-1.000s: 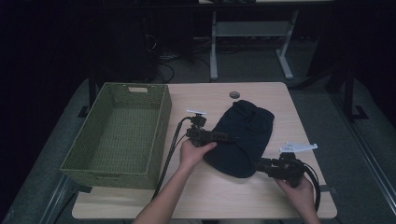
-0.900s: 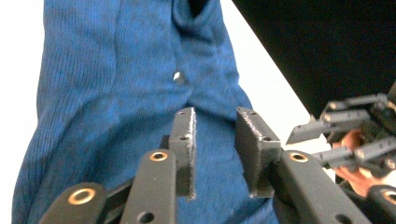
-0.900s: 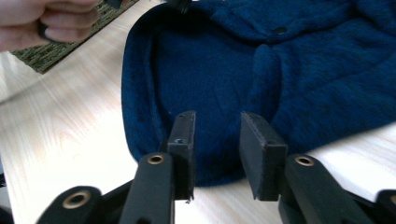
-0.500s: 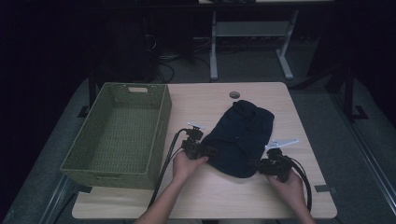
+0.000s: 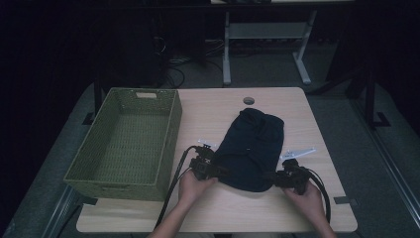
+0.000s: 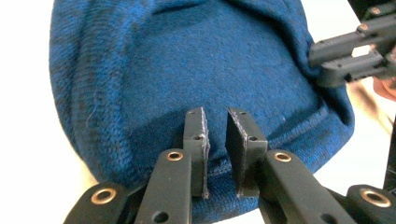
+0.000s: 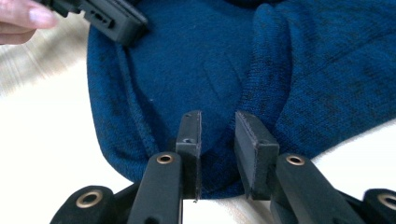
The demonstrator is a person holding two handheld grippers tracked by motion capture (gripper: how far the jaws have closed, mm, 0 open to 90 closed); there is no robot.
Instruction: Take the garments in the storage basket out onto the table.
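Blue knit garment point(image 5: 251, 148) lies flat on the wooden table point(image 5: 213, 114), beside the green wicker basket point(image 5: 124, 139). My left gripper point(image 6: 217, 135) has just been closing and pinches its near hem; my right gripper point(image 7: 219, 140) clamps the hem too. Next, I judge, lift both evenly to fold it.

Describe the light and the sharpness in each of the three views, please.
High view: dim, the room behind nearly black, the garment reads as almost black and soft in detail. Left gripper view: bright and sharp, blue knit texture clear, the table washed out to white. Right gripper view: the same bright exposure, table overexposed, the knit crisp between the jaws.
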